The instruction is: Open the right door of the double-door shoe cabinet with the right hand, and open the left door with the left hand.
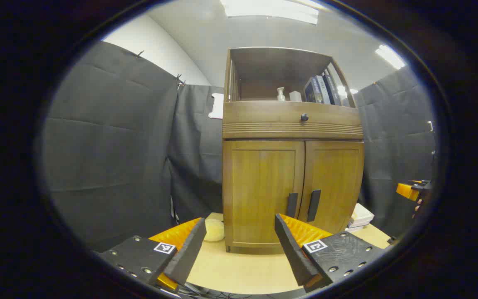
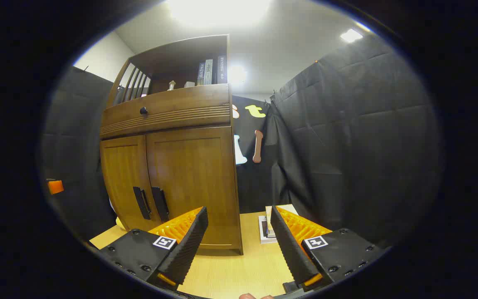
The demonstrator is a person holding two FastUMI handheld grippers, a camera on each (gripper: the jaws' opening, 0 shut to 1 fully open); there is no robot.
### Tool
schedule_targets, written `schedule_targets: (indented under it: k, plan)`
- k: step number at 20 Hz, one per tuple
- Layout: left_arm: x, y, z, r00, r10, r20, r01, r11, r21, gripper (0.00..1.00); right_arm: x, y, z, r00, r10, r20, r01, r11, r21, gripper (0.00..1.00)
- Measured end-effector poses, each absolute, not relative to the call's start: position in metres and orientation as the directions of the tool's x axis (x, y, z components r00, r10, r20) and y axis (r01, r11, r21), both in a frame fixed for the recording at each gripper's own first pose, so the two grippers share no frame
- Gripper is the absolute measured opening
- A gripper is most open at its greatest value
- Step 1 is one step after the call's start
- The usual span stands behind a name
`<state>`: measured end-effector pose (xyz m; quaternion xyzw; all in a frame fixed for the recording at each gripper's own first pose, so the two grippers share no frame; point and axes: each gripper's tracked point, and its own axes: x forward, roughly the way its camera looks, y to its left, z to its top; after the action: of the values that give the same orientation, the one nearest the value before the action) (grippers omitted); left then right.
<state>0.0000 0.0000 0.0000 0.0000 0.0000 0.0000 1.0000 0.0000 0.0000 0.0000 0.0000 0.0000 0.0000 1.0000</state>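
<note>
Both hand-held grippers gaping, empty, wooden shoe cabinet (image 1: 291,166) beyond, doors closed, dark handles (image 1: 292,204).

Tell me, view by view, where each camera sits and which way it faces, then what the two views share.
Left gripper view: rides the left tongs, open at the bottom; faces the shoe cabinet almost head-on; the right tongs show at the right edge.
Right gripper view: rides the right tongs, open at the bottom; looks at the cabinet from its right, with the left tongs at the left edge.
Shared: closed left door, closed right door, the drawer knob, the books.
</note>
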Motion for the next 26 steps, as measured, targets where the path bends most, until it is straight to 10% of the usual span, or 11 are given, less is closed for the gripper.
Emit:
schedule_targets:
  k: [26]
  plan:
    - [0.052, 0.072, -0.036, 0.989, -0.148, -0.008, 0.147, 0.988, -0.047, 0.96, -0.009, 0.118, 0.006, 0.997, -0.065, -0.032, 0.064, 0.998, -0.006, 0.92]
